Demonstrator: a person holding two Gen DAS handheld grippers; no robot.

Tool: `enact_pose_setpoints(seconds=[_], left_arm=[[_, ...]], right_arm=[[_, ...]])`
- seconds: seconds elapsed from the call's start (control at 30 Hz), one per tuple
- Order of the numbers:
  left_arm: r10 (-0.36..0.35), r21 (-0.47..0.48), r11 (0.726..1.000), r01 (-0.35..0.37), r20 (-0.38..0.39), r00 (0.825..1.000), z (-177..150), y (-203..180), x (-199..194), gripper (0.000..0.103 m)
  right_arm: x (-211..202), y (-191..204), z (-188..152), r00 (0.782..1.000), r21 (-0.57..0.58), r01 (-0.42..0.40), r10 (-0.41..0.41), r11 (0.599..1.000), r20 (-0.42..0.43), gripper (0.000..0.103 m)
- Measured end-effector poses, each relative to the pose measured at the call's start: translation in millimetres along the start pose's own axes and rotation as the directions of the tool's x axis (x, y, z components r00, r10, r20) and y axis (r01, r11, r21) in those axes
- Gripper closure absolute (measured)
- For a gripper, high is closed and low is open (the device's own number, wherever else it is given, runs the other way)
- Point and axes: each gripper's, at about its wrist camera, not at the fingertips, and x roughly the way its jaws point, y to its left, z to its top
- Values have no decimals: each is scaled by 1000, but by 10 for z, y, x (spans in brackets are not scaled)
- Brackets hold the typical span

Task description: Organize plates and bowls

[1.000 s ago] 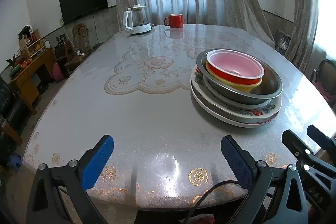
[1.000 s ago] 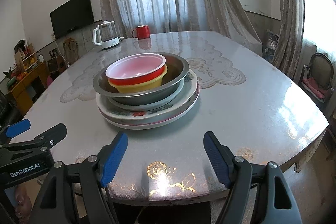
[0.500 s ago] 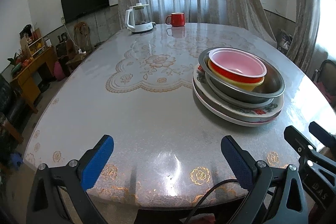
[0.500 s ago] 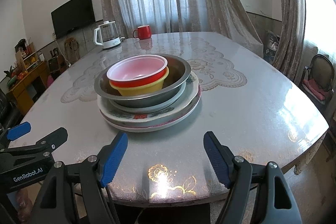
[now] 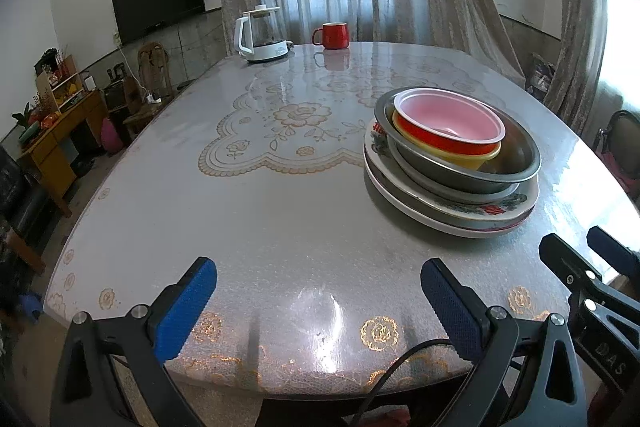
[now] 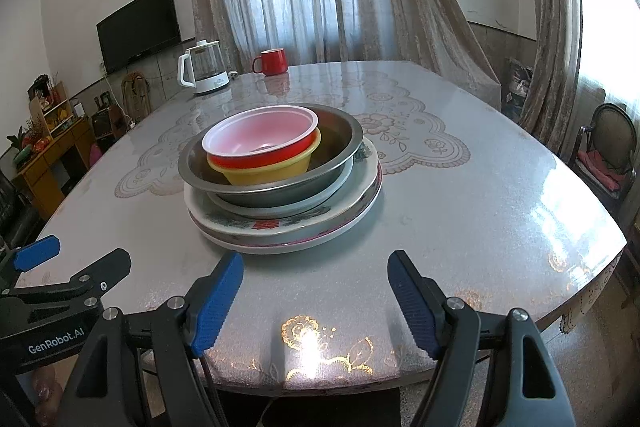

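One stack stands on the table: a red bowl with a pink inside (image 5: 448,125) (image 6: 260,139) nests in a yellow bowl (image 6: 268,173), which sits in a steel basin (image 5: 516,157) (image 6: 340,143) on patterned plates (image 5: 452,215) (image 6: 288,231). My left gripper (image 5: 320,307) is open and empty over the near table edge, left of the stack. My right gripper (image 6: 316,299) is open and empty, just in front of the stack. Each gripper shows at the edge of the other's view.
A white kettle (image 5: 260,35) (image 6: 204,69) and a red mug (image 5: 332,35) (image 6: 272,61) stand at the table's far end. A lace-patterned mat (image 5: 288,131) lies mid-table. A chair (image 6: 608,151) stands to the right, a wooden cabinet (image 5: 52,135) to the left.
Both grippers have drifted slightly back from the stack and stay open. The dishes have not moved.
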Motion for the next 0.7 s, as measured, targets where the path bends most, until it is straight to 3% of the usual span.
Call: enact_pose_setpoints(seconds=[0.7], left_arm=[[-24, 16, 1000, 24, -2, 1000, 5, -47, -16, 0]], right_arm=[[33, -22, 1, 1000, 6, 3, -3, 1000, -5, 27]])
